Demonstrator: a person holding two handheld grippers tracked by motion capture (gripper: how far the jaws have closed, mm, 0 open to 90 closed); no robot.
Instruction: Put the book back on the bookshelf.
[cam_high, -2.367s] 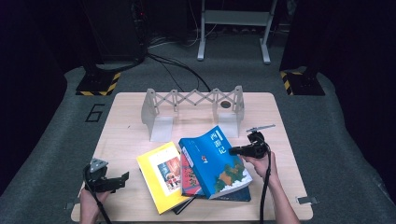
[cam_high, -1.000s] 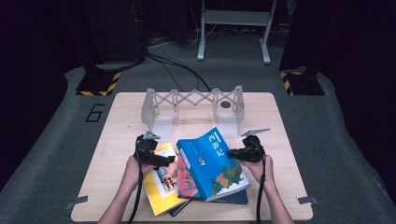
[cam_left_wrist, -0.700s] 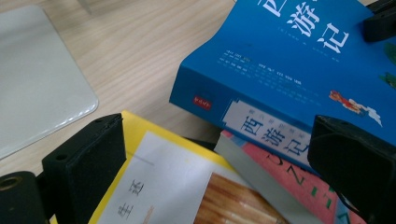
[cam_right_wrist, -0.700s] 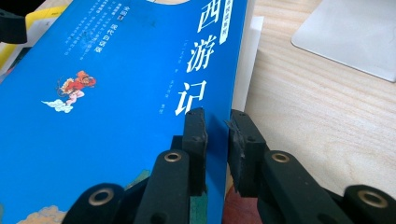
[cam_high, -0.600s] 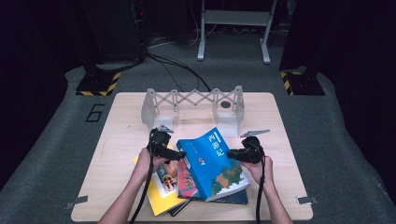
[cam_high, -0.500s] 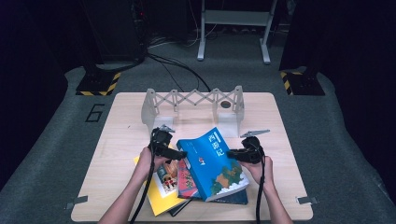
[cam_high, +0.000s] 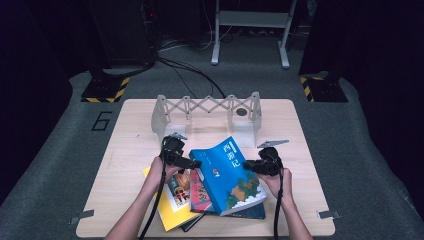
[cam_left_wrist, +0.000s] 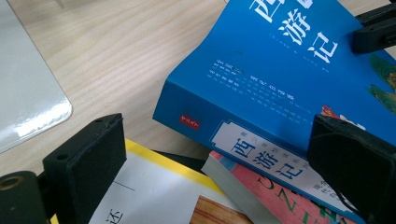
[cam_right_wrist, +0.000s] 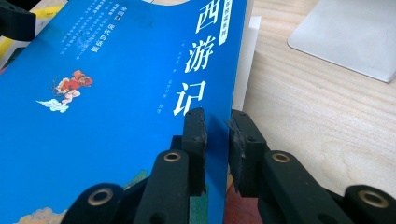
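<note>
The right gripper (cam_high: 251, 165) is nearly closed, its two jaws pinching the right-hand edge of the blue book (cam_high: 226, 173) — in the right gripper view one jaw lies on the cover and the other sits against the page edge, with only the cover's lip between them. That grip holds the blue book tilted, its right side off the pile.

The left gripper (cam_high: 195, 163) stands wide open and holds nothing. In the left gripper view its jaws are spread far apart: one hangs over the yellow book (cam_left_wrist: 154, 189), the other sits at the blue book's spine, close to it, though contact cannot be told. The spine with its white label lies between the two jaws, a little beyond them.

The blue book lies on top of a loose pile of books in the near half of the table (cam_high: 125, 140), slightly right of centre. Under it a pink book (cam_high: 199, 190) sticks out to the left, the yellow book lies below that towards the near left corner, and a dark book (cam_high: 250, 212) shows along the near edge. The two grippers face each other across the blue book — left at its spine, right at its open edge.

A white folding rack (cam_high: 207, 112) stands along the far edge, well apart from the pile.
</note>
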